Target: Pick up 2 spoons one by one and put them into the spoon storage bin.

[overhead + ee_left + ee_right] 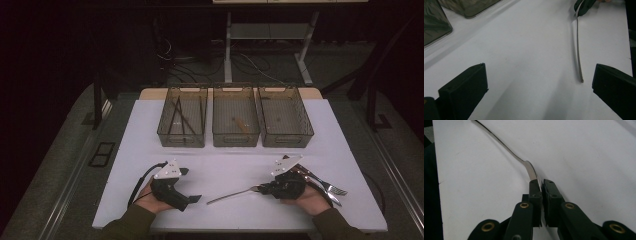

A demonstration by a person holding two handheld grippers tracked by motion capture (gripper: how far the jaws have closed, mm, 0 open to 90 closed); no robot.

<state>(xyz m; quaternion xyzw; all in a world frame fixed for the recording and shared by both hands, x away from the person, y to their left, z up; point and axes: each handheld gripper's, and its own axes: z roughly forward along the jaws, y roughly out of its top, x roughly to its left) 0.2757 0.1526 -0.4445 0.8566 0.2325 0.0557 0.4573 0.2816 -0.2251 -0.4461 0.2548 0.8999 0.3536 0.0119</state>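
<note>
The right gripper [541,187] pinched the thin, stiff, slippery spoon [506,151] by its bowl, while the left gripper [539,85] stood spread.

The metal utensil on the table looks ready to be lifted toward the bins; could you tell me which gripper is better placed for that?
The right gripper. It is already shut on the wide end of the metal utensil, while the left gripper sits open and apart from the handle tip.
</note>
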